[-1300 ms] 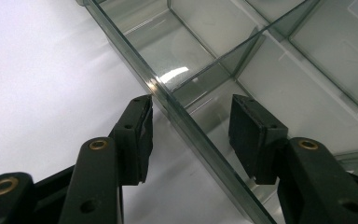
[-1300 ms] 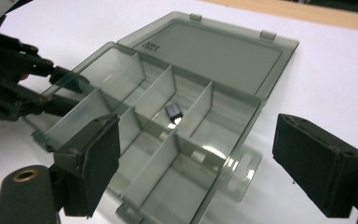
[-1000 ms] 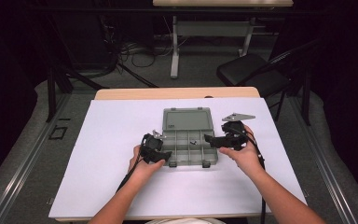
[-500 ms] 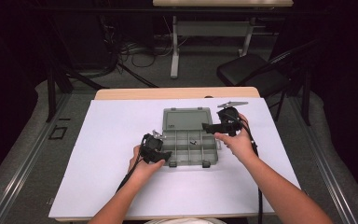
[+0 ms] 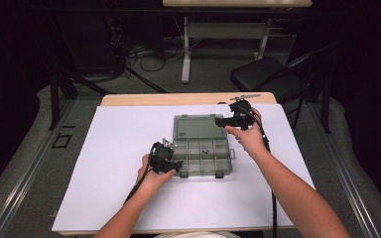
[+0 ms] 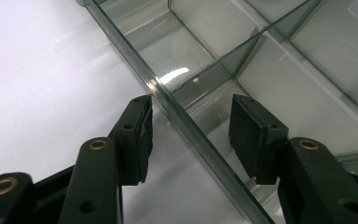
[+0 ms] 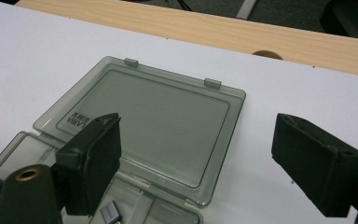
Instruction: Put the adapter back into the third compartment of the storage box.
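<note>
Steadying the open compartment box [image 5: 201, 148] mid-table: left gripper [image 6: 191, 135] straddled its side wall w/ jaws apart, not pinching. Right gripper [image 5: 222, 121] gaped empty over the flat lid [image 7: 144, 119]. Next prob: catch lid edge, swing shut.

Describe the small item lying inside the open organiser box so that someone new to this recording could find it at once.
On the white table cover lies a smoky grey compartment box with its lid folded flat away from the person. In a middle compartment, in the row nearest the lid, lies a small dark piece, the one thing inside the divided tray.
</note>
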Motion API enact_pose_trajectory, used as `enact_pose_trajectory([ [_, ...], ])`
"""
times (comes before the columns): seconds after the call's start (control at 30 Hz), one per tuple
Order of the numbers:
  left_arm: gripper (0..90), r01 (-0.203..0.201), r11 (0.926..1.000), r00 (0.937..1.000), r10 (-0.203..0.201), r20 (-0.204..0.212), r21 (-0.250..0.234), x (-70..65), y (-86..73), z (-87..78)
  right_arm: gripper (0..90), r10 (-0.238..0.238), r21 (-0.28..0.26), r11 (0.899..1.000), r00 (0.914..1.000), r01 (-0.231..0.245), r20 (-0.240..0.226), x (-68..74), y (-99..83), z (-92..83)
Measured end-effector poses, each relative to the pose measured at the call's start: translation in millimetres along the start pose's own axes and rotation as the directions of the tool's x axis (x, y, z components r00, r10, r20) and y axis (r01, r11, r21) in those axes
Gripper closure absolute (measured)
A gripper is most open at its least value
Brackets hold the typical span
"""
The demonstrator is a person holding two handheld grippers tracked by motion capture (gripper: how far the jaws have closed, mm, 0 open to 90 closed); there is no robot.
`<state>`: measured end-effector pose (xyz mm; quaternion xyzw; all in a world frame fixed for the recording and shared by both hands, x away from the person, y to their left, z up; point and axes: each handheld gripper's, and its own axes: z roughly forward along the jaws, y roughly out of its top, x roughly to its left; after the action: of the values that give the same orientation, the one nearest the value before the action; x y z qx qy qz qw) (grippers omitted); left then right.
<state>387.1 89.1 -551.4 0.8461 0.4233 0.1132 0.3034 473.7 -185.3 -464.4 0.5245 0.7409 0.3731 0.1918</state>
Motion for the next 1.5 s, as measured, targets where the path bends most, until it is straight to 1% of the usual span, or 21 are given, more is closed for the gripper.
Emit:
enact_pose_trajectory([
  [0.07,49.9,0.0,1.0,1.0,0.0,0.0,0.0,-0.1,0.0,0.0,15.8,0.008,0.013,1.0,0.9998,-0.008,0.016,-0.7,3.8,3.4],
  [0.13,49.9,-0.001,1.0,1.0,0.001,0.001,0.001,0.2,0.1,0.0,16.1,0.029,0.012,1.0,0.9995,-0.029,0.013,-1.3,6.0,7.7],
  [0.17,49.9,-0.001,1.0,1.0,0.001,0.001,0.001,0.3,0.2,0.0,16.1,0.037,0.033,0.999,0.9992,-0.037,0.018,-0.8,7.7,12.9],
  [0.27,49.8,-0.003,1.0,1.0,0.003,0.003,0.003,0.7,0.6,0.0,16.1,0.033,0.04,0.999,0.999,-0.034,0.029,0.1,8.7,17.8],
  [0.4,49.8,-0.004,1.0,1.0,0.004,0.004,0.005,0.8,0.8,0.0,17.7,0.051,0.066,0.996,0.9982,-0.053,0.029,0.1,7.1,30.1],
  [0.47,49.8,-0.005,1.0,1.0,0.005,0.004,0.005,0.8,0.7,0.0,18.0,0.065,0.092,0.993,0.9973,-0.068,0.033,-0.6,4.9,37.4],
  [0.53,49.8,-0.007,1.0,1.0,0.007,0.001,0.003,0.8,0.4,-0.1,18.0,0.088,0.126,0.988,0.9956,-0.091,0.032,-1.3,0.9,47.8],
  [0.73,49.8,-0.005,1.0,1.0,0.005,0.0,0.001,0.3,0.2,0.1,18.0,0.08,0.167,0.982,0.9961,-0.085,0.036,-2.5,-4.7,61.8],
  [0.77,49.8,-0.005,1.0,1.0,0.005,0.0,0.001,0.3,0.2,0.0,18.1,0.086,0.182,0.979,0.9953,-0.093,0.046,-2.3,-6.1,64.2],
  [0.87,49.8,-0.006,1.0,1.0,0.006,0.0,0.001,0.4,0.2,0.0,18.7,0.074,0.221,0.972,0.9955,-0.086,0.059,-2.5,-10.5,70.8],
  [0.9,49.8,-0.002,1.0,1.0,0.002,0.001,0.001,0.2,0.2,0.1,19.0,0.084,0.212,0.973,0.9951,-0.093,0.051,-2.6,-12.9,73.3],
  [0.97,49.8,-0.002,1.0,1.0,0.002,0.0,0.001,0.1,0.2,0.1,19.3,0.087,0.229,0.968,0.9946,-0.098,0.055,-2.2,-16.9,77.6],
  [1.07,49.7,-0.002,1.0,1.0,0.002,0.001,0.001,0.2,0.2,0.1,19.6,0.09,0.23,0.968,0.9946,-0.1,0.052,-2.3,-18.9,79.8],
  [1.13,49.8,-0.002,1.0,1.0,0.002,0.001,0.001,0.2,0.2,0.1,19.7,0.095,0.253,0.962,0.9944,-0.104,0.047,-2.4,-20.2,81.4],
  [1.2,49.7,-0.005,1.0,1.0,0.005,0.0,0.002,0.5,0.3,0.0,19.8,0.113,0.263,0.957,0.9926,-0.121,0.044,-2.0,-21.3,82.5],
  [1.3,49.7,-0.005,1.0,1.0,0.005,0.0,0.002,0.5,0.3,0.0,19.8,0.11,0.27,0.956,0.9932,-0.116,0.035,-1.5,-22.4,83.7],
  [1.33,49.7,-0.005,1.0,1.0,0.005,0.0,0.001,0.5,0.3,0.0,19.7,0.113,0.261,0.958,0.9931,-0.117,0.033,-1.2,-23.1,84.4],
  [1.4,49.7,-0.006,1.0,1.0,0.006,0.001,0.004,0.6,0.4,-0.2,19.7,0.111,0.276,0.954,0.993,-0.118,0.04,-1.2,-22.8,83.5],
  [1.43,49.7,-0.005,1.0,1.0,0.005,0.0,0.002,0.5,0.3,0.0,19.8,0.123,0.256,0.959,0.9921,-0.125,0.026,-1.9,-23.9,84.6],
  [1.47,49.7,-0.005,1.0,1.0,0.005,0.001,0.002,0.5,0.3,0.0,19.9,0.126,0.254,0.959,0.9918,-0.127,0.021,-2.7,-24.4,84.7],
  [1.5,49.7,-0.005,1.0,1.0,0.005,0.001,0.001,0.4,0.2,0.1,20.1,0.134,0.27,0.953,0.9907,-0.135,0.023,-3.7,-24.2,83.9],
])
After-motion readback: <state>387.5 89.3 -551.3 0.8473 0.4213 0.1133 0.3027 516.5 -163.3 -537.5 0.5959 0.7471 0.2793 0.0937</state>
